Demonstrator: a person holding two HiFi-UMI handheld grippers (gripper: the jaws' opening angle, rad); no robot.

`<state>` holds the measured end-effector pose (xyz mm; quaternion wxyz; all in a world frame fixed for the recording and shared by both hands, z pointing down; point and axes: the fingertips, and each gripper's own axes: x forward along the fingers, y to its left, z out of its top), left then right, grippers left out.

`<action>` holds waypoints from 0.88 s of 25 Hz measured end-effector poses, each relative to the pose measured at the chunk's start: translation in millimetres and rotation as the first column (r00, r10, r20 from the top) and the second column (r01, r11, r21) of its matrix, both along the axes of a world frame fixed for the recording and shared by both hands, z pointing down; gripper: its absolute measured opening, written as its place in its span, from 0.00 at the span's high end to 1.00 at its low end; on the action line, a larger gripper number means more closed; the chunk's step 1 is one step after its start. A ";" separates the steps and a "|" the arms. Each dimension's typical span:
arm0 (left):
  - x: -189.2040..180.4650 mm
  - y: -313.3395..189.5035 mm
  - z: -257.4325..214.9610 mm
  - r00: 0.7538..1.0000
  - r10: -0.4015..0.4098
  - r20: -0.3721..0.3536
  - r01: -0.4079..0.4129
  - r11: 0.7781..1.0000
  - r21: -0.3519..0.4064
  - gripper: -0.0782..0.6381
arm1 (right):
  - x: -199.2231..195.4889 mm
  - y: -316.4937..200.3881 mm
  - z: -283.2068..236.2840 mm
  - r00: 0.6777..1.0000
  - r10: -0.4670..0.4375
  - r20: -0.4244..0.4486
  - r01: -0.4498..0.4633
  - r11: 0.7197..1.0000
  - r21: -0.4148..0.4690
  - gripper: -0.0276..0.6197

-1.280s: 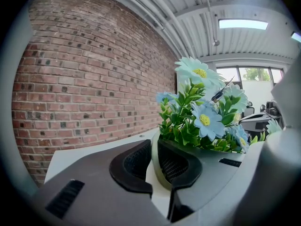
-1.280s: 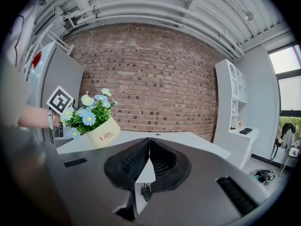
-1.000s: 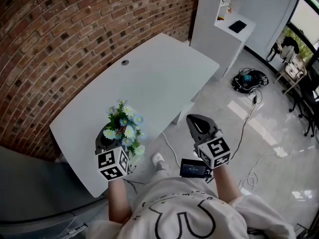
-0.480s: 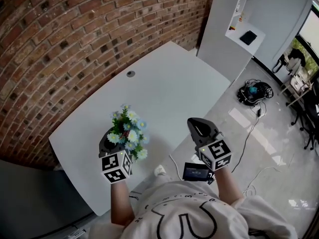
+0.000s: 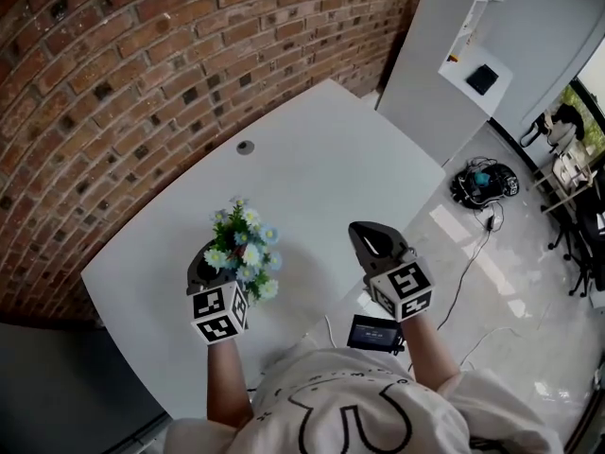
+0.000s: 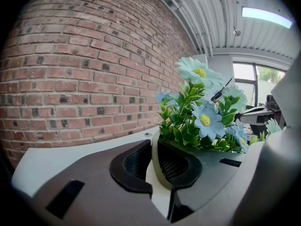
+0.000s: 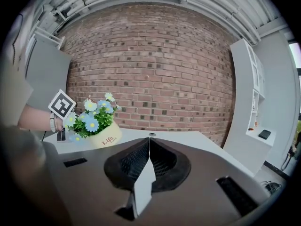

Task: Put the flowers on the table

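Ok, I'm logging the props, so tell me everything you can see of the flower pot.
The flower pot is cream, printed "Life", filled with pale blue and white daisies and green leaves, seemingly artificial. It tilts, its rim clamped in the left gripper's jaws, over the white table's near edge.

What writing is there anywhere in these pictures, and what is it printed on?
"Life": on the cream flower pot that holds the blue and white flowers; a smaller line under it is too blurred to read.
Black-and-white marker cubes: square patterns only, no letters.
Small dark screen at the person's waist: too small to read.
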<state>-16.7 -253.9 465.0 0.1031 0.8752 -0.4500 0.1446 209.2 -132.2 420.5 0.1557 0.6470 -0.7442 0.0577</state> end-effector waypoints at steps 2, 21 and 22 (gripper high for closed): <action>6.2 -7.7 4.7 1.000 0.001 0.005 -0.001 1.000 -0.008 0.82 | 5.7 -7.3 3.3 1.000 0.003 0.006 -0.003 1.000 -0.006 0.93; 13.4 -25.2 23.2 0.978 -0.201 0.053 0.204 0.978 -0.048 0.82 | 47.3 -68.9 23.1 0.989 -0.141 0.034 0.142 0.989 -0.049 0.93; 12.4 -25.6 24.5 0.973 -0.222 0.054 0.225 0.973 -0.051 0.82 | 47.5 -76.4 23.3 0.986 -0.163 0.034 0.164 0.985 -0.049 0.93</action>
